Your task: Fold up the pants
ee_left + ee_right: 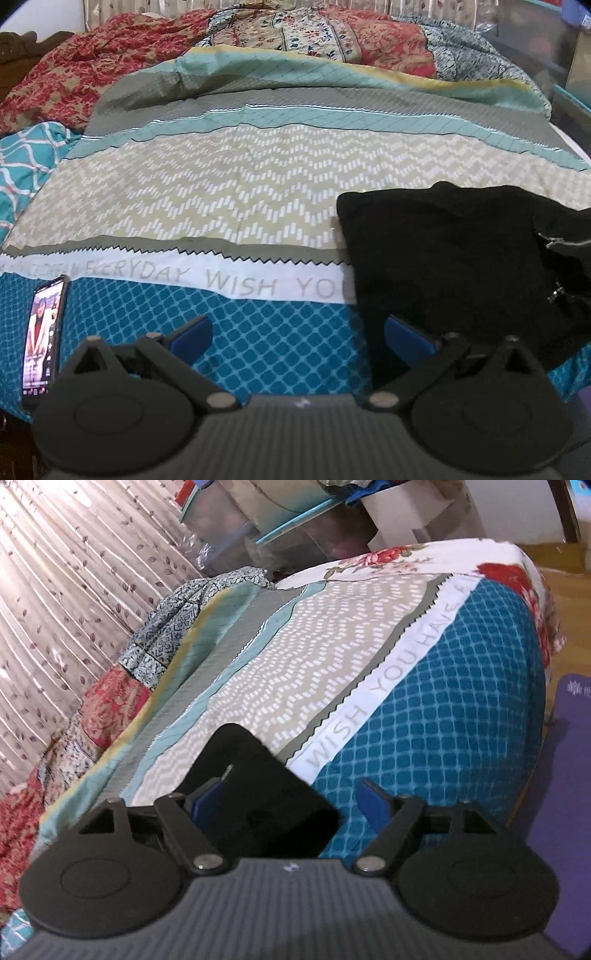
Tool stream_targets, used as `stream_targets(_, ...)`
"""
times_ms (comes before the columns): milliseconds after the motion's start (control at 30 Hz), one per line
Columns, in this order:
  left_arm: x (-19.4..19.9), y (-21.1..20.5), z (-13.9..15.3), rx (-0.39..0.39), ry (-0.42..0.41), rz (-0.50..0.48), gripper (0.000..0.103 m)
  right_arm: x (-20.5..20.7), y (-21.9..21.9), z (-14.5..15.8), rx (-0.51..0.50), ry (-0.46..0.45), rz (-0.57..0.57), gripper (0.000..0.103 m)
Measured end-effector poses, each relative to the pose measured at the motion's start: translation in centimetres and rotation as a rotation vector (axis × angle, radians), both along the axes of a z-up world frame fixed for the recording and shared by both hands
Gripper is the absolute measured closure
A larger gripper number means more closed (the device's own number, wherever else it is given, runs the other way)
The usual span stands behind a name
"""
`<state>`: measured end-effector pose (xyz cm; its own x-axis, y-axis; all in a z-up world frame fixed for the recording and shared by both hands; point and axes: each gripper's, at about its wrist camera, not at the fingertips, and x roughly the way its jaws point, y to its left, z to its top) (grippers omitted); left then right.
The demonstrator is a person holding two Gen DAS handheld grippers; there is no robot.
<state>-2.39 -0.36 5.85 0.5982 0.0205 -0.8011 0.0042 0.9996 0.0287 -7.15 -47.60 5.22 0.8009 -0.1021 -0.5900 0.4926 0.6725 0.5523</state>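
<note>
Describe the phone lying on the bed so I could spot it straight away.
Start at the patterned bedspread and follow its white lettered band toward the near left corner. There, on the blue lattice print, lies the phone, the only hard, glowing object, its screen lit, far from the black pants.

Left wrist view: low over the near bed edge, facing across the bedspread (229, 199) toward piled fabrics at frame top. Right wrist view: equally low, rolled, facing along the bedspread (436, 709) toward a curtain (74, 583), upper left. Both share the lettered white band.
</note>
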Motion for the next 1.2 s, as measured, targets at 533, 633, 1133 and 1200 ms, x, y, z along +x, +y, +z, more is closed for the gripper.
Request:
stream_targets(533, -0.2, 1.0, 1.5, -0.147, -0.052, -0.045, 0.0, 2.1, 2.4, 1.6, 0.008, 0.019, 0.198, 0.081)
stream_targets(633, -0.1, 2.2, 1.7, -0.19, -0.064, -0.011, 0.0, 2.4, 5.9, 5.8, -0.054, -0.077, 0.307, 0.082)
stream_targets(1133, -0.9, 9.2, 0.0, -0.316, -0.031, 0.155, 0.0, 3.1, 32.9, 1.1, -0.496, 0.054, 1.146, 0.073)
stream_targets(1200, -0.7, 9.0, -0.3, -0.322, -0.023, 0.138, 0.0, 3.0, 32.5, 2.1, -0.494, 0.034, 1.169, 0.05)
